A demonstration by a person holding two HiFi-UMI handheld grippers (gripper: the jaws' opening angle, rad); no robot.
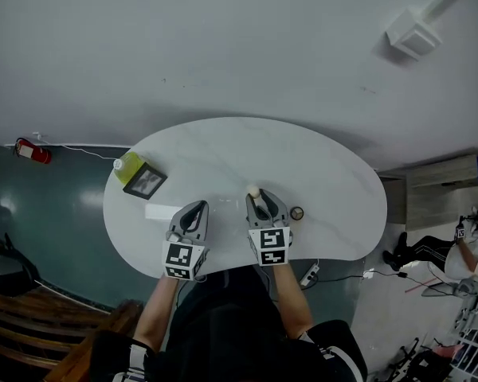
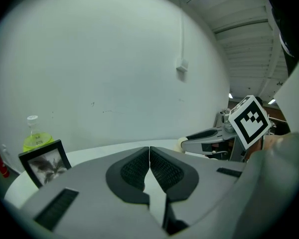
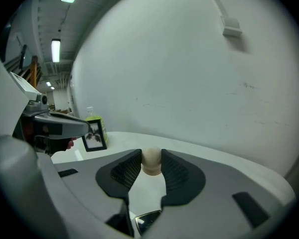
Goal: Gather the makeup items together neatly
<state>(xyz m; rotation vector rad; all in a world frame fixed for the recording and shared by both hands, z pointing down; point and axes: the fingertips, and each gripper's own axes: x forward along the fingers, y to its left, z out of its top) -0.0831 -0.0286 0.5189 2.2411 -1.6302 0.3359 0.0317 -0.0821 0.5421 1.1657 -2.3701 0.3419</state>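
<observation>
My right gripper (image 1: pixel 259 200) is shut on a beige egg-shaped makeup sponge (image 1: pixel 253 190) above the near part of the white oval table (image 1: pixel 247 146). In the right gripper view the sponge (image 3: pixel 151 159) sits pinched between the dark ribbed pads (image 3: pixel 173 172). A small round dark makeup item (image 1: pixel 297 213) lies on the table just right of that gripper. My left gripper (image 1: pixel 197 206) hovers beside it on the left, shut with nothing between its pads (image 2: pixel 134 169). From the left gripper view, the right gripper (image 2: pixel 209 137) and the sponge tip (image 2: pixel 181 143) show at the right.
A black photo frame (image 1: pixel 146 182) and a yellow-green bottle (image 1: pixel 124 165) stand at the table's left end. A pale flat strip (image 1: pixel 161 211) lies near the left gripper. A red extinguisher (image 1: pixel 33 151) and a power strip (image 1: pixel 309 274) lie on the floor.
</observation>
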